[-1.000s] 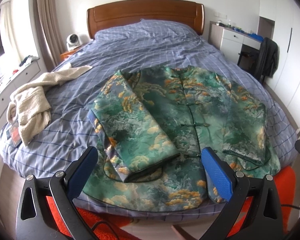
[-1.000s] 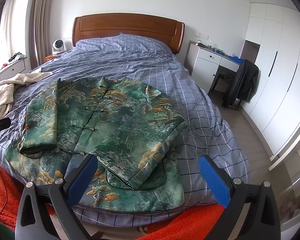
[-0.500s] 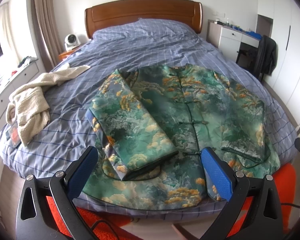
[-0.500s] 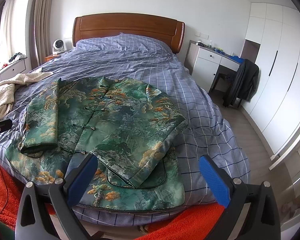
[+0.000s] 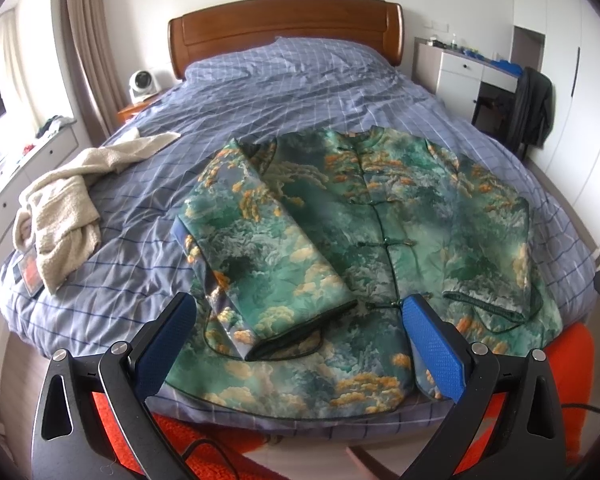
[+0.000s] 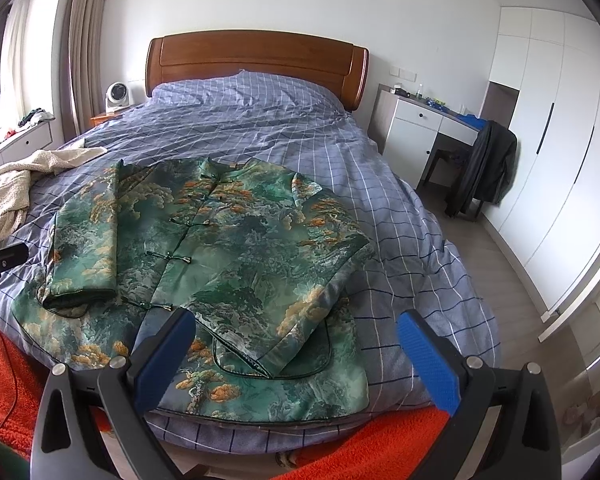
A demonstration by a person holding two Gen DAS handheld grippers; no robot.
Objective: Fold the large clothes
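A green jacket [image 5: 364, 248] [image 6: 220, 248] with orange cloud patterns and knot buttons lies face up near the foot of the bed [image 5: 284, 80]. Both sleeves are folded in over its front. My left gripper [image 5: 296, 320] hovers open above the jacket's hem, near the left sleeve's cuff, holding nothing. My right gripper [image 6: 296, 332] hangs open over the hem by the right sleeve's cuff, also with nothing between its blue pads [image 6: 428, 360]. Neither gripper touches the cloth.
A cream fleece garment [image 5: 60, 208] lies crumpled at the bed's left edge. An orange rug [image 6: 360, 448] covers the floor at the foot. A desk with a chair and dark coat [image 6: 484, 168] stands right, beside white wardrobes [image 6: 556, 140]. A small fan [image 5: 140, 84] sits by the headboard.
Both views have shifted only slightly; the left gripper has drifted a little, so the jacket sits marginally lower in its view. The jacket itself has not moved and both grippers stay open.
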